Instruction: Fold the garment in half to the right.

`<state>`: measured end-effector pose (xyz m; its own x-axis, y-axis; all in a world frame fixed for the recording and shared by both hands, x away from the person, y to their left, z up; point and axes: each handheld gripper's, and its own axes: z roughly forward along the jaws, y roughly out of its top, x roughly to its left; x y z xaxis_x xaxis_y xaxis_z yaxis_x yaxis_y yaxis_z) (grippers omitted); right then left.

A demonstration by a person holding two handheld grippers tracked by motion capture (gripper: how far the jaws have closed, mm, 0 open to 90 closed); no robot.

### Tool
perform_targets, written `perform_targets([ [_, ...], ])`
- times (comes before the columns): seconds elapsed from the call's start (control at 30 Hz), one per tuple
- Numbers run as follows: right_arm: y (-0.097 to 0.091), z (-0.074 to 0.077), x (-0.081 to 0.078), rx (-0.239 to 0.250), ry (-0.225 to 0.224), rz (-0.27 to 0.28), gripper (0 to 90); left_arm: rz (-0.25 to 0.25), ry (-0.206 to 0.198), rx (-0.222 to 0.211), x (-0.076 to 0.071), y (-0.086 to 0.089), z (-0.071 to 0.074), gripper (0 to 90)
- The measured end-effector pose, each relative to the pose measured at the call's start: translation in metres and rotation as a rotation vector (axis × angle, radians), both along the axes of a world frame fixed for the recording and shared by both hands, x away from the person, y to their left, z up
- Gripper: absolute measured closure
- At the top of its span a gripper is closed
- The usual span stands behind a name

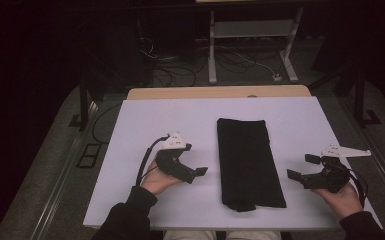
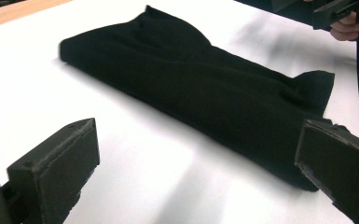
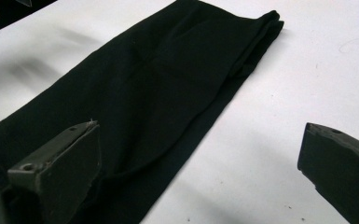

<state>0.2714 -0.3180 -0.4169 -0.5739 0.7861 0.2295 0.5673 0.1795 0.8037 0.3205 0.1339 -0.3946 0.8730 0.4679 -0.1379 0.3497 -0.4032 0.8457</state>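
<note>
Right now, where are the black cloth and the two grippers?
black cloth [image 1: 249,160], high view, middle of the folded fabric.
left gripper [image 1: 196,173], high view, between its fingertips.
right gripper [image 1: 300,167], high view, between its fingertips.

High cam overhead; gripper cams low (share cloth [image 1: 249,162]).

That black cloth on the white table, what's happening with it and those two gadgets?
A person sits at the white table with a two-jaw gripper in each hand. A black cloth, folded into a long strip, lies flat between them. The left gripper sits to the cloth's left and the right gripper to its right, both with jaws open and pointing toward the cloth. Neither one is touching it, so nothing is being held right now.
</note>
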Motion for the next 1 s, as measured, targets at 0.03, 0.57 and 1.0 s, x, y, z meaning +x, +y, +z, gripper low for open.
perform_targets([
  [0.03, 0.000, 0.000, 0.000, -0.001, 0.000, 0.001, 0.0, 0.010, 0.000, -0.001, -0.001, 0.004, 0.000, 0.0],
  [0.57, 0.002, -0.003, 0.001, -0.003, 0.000, 0.014, 0.0, 0.087, -0.003, -0.016, -0.006, 0.045, 0.000, 0.0],
  [1.0, 0.002, -0.002, 0.001, 0.000, 0.003, 0.016, 0.0, 0.179, -0.004, -0.079, -0.019, 0.087, -0.002, 0.0],
])
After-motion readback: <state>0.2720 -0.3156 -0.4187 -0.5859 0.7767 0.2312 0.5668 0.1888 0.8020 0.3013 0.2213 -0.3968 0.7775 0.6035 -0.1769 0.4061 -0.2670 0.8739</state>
